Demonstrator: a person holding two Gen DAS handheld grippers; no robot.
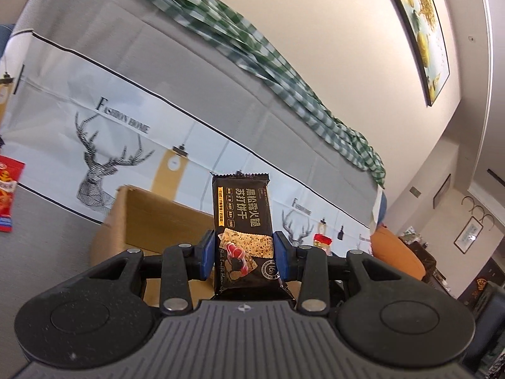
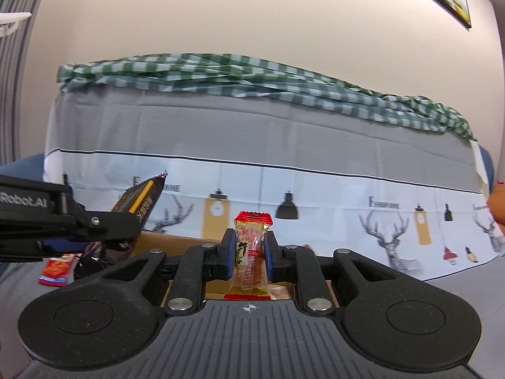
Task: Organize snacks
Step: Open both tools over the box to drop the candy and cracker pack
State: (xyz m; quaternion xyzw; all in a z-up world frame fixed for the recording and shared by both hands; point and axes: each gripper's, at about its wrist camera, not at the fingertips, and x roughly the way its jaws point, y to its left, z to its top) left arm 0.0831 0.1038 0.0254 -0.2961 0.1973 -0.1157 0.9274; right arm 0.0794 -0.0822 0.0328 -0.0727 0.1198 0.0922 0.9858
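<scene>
A dark cracker packet (image 1: 243, 230) is clamped upright between the blue pads of the left gripper (image 1: 243, 254), and a small clear-and-red candy (image 2: 251, 252) is pinched between the pads of the right gripper (image 2: 250, 254). Both are carried above the open cardboard box (image 1: 151, 221), which sits on the grey cloth-covered surface (image 1: 47, 237) near its back edge, where the deer-print cloth (image 1: 94, 120) rises.

For a clean drop, each packet is best brought fully over the box opening and lowered past the rim before the pads are parted; the two grippers are close together, so they are better released one at a time. The tall cracker packet is likely to tip if it is let go high.

Counted: one box, two held snacks, and one red snack packet (image 1: 9, 195) lying outside the box toward the surface's left edge. The box's contents are mostly hidden.
</scene>
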